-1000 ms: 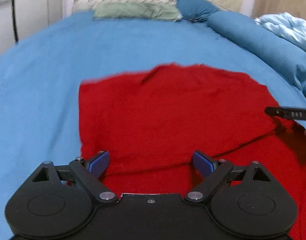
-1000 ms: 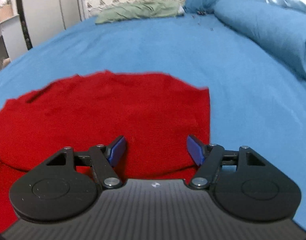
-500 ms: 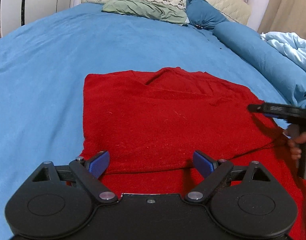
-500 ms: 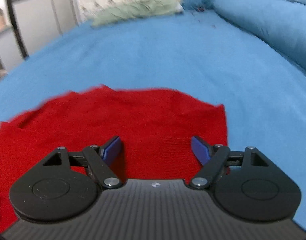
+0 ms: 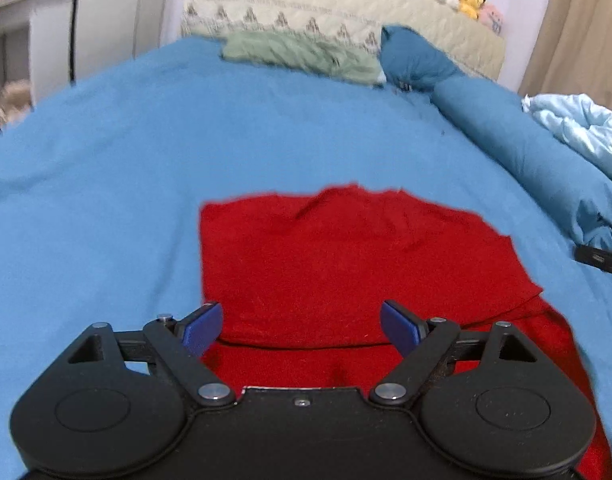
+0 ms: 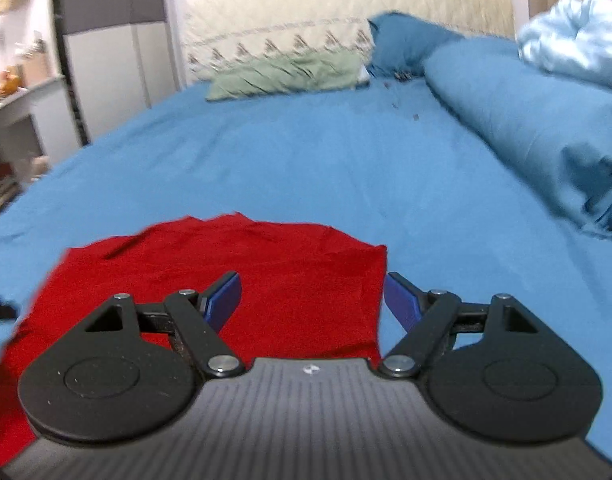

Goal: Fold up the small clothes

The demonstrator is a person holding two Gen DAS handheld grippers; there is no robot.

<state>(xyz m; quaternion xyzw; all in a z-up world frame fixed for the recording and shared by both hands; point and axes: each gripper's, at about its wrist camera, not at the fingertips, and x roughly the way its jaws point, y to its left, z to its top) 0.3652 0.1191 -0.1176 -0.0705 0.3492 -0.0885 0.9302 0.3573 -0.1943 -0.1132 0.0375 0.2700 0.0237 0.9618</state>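
Observation:
A red knit garment [image 5: 346, 264] lies flat on the blue bed sheet [image 5: 105, 200], its near part folded over so a fold edge runs across in front of my left gripper. My left gripper [image 5: 301, 326] is open and empty above the garment's near left part. The garment also shows in the right wrist view [image 6: 265, 272]. My right gripper [image 6: 312, 296] is open and empty above the garment's right edge. A tip of the right gripper shows at the right of the left wrist view [image 5: 598, 258].
A green pillow [image 5: 301, 56] and a dark blue pillow [image 5: 418, 60] lie at the headboard [image 5: 306, 16]. A long blue bolster [image 5: 526, 140] and a light blue duvet [image 5: 578, 128] lie along the right side. A white wardrobe [image 6: 105, 48] stands at the left.
Both grippers have drawn back and risen from the garment, so more of the bed and headboard shows. The right gripper has shifted right, over the garment's right edge. Both stay open.

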